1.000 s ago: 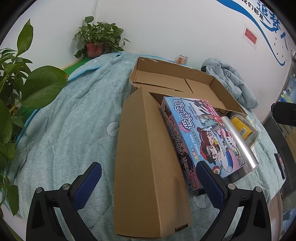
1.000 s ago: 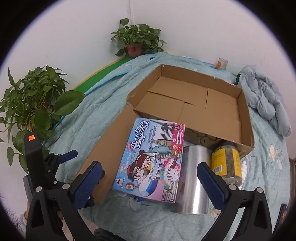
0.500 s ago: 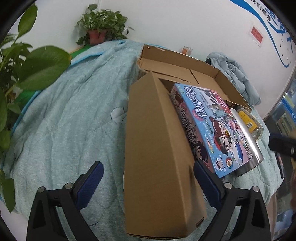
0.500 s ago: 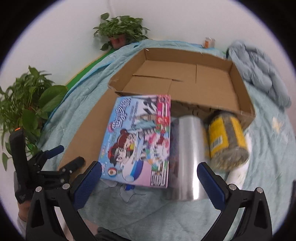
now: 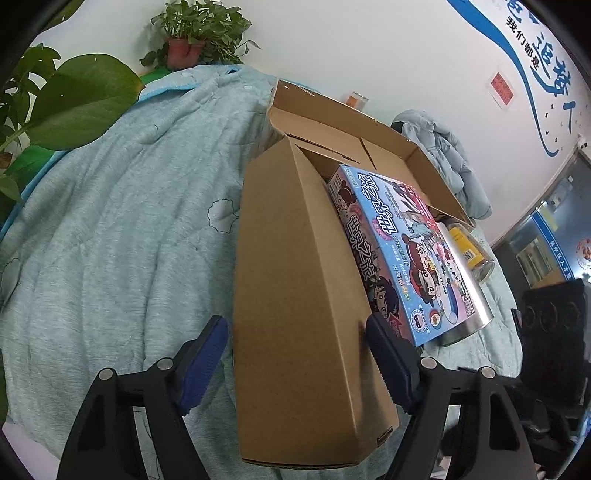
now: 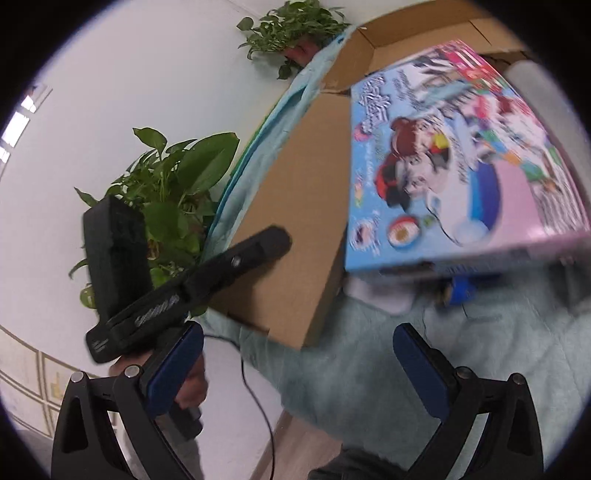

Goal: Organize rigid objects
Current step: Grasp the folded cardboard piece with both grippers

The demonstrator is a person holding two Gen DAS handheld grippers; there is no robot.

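Observation:
A long brown carton [image 5: 295, 295] lies on the teal quilt [image 5: 110, 240], between the fingers of my left gripper [image 5: 295, 360]. Its jaws are closing; the right pad is at the carton's side and a thin gap shows at the left pad. A colourful blue game box [image 5: 402, 243] leans on the carton's right side, over a shiny metal cylinder [image 5: 469, 314] and a yellow-labelled jar [image 5: 469, 251]. Behind them sits a wide open cardboard box [image 5: 354, 125]. My right gripper [image 6: 299, 369] is open and holds nothing, low over the quilt just in front of the game box [image 6: 454, 147].
Leafy plants [image 5: 74, 99] stand at the left and a potted one [image 5: 195, 33] in the far corner. A grey-blue jacket [image 5: 443, 155] lies at the back right. A black object [image 5: 554, 332] stands beyond the quilt's right edge. A cable [image 6: 258, 398] hangs below the front edge.
My left jaws have narrowed around the brown carton and moved slightly closer. The right gripper has dropped and rolled, coming in low near the game box's front edge.

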